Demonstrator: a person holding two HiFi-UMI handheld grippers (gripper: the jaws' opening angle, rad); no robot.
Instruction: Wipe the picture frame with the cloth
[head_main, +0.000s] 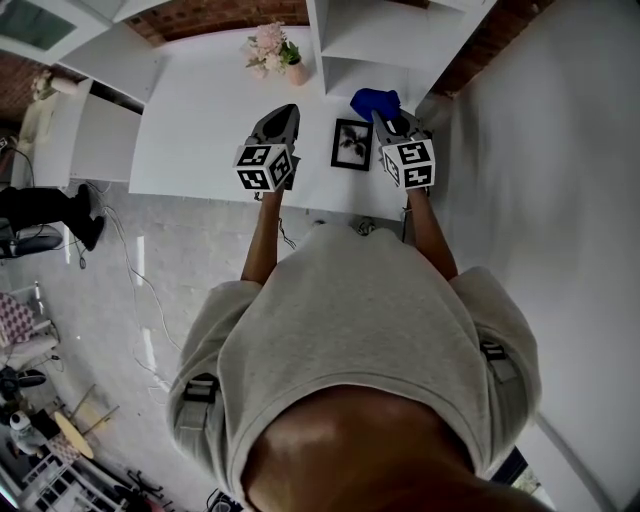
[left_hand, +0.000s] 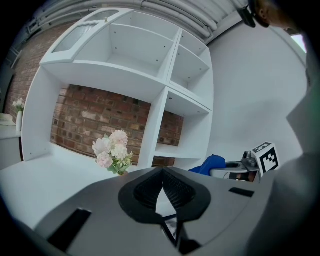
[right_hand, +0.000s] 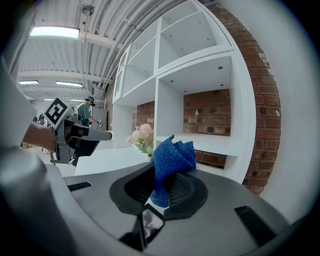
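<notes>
The black picture frame (head_main: 352, 144) lies flat on the white table (head_main: 200, 110), between my two grippers. My right gripper (head_main: 388, 118) hovers just right of the frame and is shut on the blue cloth (head_main: 375, 102), which bunches out past its tips. In the right gripper view the blue cloth (right_hand: 172, 159) stands up from the closed jaws of the right gripper (right_hand: 167, 182). My left gripper (head_main: 285, 118) floats left of the frame, shut with nothing in it. In the left gripper view the left gripper (left_hand: 163, 174) has its pads together, and the cloth (left_hand: 210, 163) shows to the right.
A small vase of pale pink flowers (head_main: 272, 50) stands at the back of the table. A white cubby shelf unit (head_main: 385, 40) rises behind the frame against a brick wall. A white wall (head_main: 560, 150) runs along the right. The table's near edge (head_main: 220, 192) is by my body.
</notes>
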